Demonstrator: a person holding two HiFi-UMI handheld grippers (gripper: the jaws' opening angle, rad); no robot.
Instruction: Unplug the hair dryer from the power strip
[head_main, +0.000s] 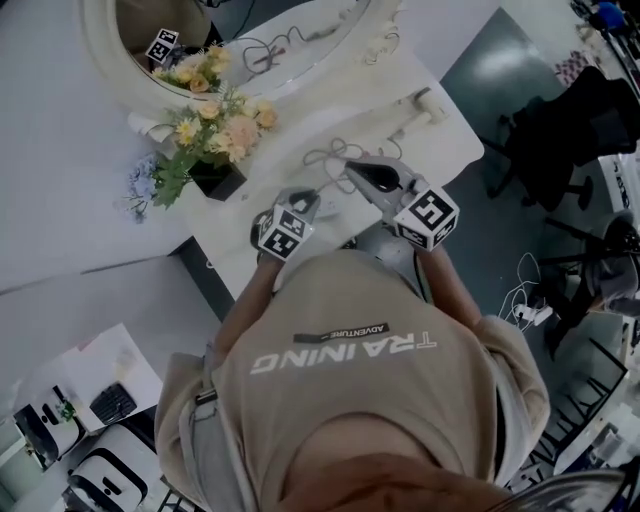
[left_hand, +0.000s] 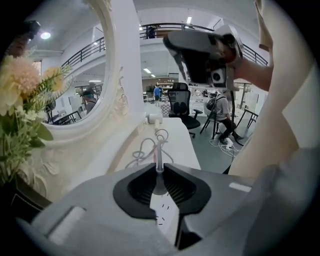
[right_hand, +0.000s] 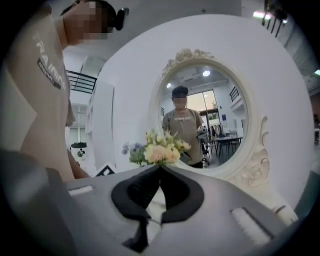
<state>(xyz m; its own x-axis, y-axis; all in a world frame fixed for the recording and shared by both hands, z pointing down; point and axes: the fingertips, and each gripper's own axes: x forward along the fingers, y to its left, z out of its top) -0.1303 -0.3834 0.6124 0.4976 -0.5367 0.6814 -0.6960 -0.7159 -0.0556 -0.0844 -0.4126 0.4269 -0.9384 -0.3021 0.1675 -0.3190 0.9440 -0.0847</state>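
My left gripper (left_hand: 159, 169) is shut on the neck of the hair dryer's plug (left_hand: 159, 161), which sits in the white power strip (left_hand: 165, 212) right under the jaws. The white cable (left_hand: 149, 146) loops away over the table to the hair dryer (left_hand: 153, 118) at the far end. From the head view, the left gripper (head_main: 303, 203) is low over the table's near edge, the cable (head_main: 333, 153) lies in loops, and the hair dryer (head_main: 424, 106) lies far right. My right gripper (head_main: 352, 166) hangs shut above the table with nothing seen between its jaws, and faces the mirror (right_hand: 200, 115).
A large oval mirror (head_main: 110, 60) with a white ornate frame leans at the table's far side. A vase of flowers (head_main: 215, 135) stands left of the grippers. Black office chairs (head_main: 560, 130) and floor cables (head_main: 525, 300) are to the right of the table (head_main: 450, 150).
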